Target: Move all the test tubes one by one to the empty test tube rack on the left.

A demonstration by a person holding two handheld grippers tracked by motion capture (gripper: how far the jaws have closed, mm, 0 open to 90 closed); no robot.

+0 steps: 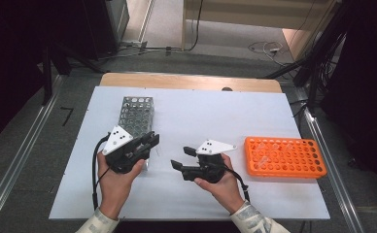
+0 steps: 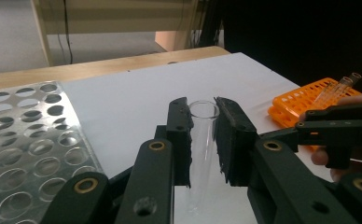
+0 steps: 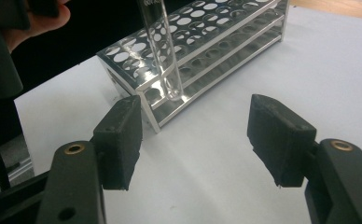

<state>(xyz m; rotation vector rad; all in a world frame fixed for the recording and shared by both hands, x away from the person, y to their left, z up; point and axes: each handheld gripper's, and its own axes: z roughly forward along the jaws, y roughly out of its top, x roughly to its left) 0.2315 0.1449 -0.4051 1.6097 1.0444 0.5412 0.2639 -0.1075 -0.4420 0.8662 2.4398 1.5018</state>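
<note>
Left tool (image 2: 202, 140) clamps glass tube (image 2: 202, 144) — upright (mouth up).

Even overhead light, dark surroundings, glare on the metal rack (image 2: 25, 135), near jaws softly blurred

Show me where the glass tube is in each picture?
High view: the glass tube is a faint clear sliver at the left gripper, just left of the middle.
Left gripper view: it stands in the middle, clamped between the two black fingers.
Right gripper view: it hangs at top centre, ahead of the open right gripper.
Shared landmark: the metal rack beside the tube.
</note>
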